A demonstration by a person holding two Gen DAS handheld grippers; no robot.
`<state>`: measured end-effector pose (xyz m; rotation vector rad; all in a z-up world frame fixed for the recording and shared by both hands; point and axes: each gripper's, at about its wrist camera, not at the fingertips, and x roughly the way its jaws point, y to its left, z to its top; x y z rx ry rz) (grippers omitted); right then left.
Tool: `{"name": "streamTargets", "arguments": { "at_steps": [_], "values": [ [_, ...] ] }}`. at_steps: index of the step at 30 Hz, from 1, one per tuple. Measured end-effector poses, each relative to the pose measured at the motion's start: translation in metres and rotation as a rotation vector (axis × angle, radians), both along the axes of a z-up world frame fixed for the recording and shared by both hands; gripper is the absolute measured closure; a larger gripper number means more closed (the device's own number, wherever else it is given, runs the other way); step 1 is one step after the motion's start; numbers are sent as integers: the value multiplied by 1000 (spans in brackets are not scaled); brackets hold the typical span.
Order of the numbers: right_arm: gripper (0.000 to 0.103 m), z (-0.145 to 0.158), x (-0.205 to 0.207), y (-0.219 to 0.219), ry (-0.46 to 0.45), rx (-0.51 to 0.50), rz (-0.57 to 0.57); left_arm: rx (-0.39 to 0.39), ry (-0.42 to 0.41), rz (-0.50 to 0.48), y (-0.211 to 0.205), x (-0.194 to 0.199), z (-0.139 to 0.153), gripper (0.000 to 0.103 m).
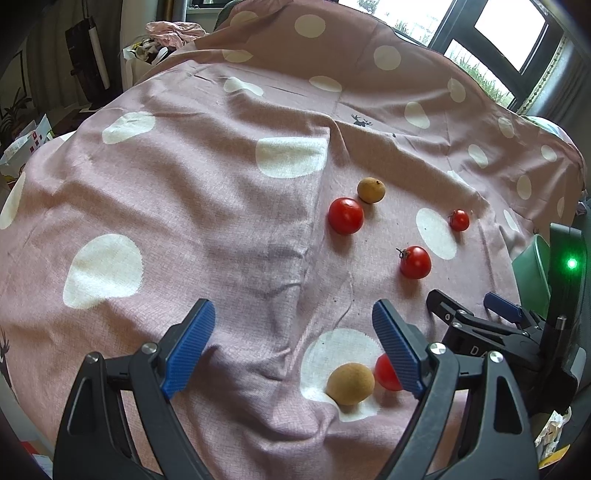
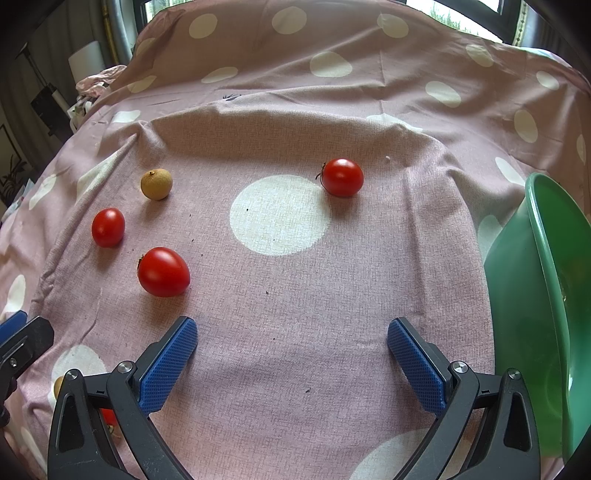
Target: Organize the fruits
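With both tongs (image 1: 293, 345) (image 2: 291, 363) released and empty, probably lower the left pair squarely over the brown fruit (image 1: 350, 383) at lower centre before closing, clear of the tomato (image 1: 386, 373) touching it.

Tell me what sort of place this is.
Probably a room in a home, maybe a bedroom: a pink polka-dot sheet covers the surface, crumpled clothes lie behind it, and windows look onto greenery.

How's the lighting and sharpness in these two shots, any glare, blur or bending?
Left wrist view: windows blown out white, cloth evenly daylit, tomatoes sharp with small highlights, edges bowed and vignetted. Right wrist view: soft shadows under the fruit, green bowl stretched by the fisheye at the rim, no motion blur.
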<state>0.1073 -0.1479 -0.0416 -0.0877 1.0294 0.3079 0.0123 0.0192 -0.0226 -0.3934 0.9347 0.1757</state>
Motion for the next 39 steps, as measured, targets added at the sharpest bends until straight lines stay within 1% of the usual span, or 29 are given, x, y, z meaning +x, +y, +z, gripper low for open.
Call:
{"name": "streamTargets", "arguments": {
  "at_steps": [39],
  "values": [
    [1, 0, 0, 0, 0, 0, 0, -26, -3, -6, 0, -1, 1, 15]
  ]
}}
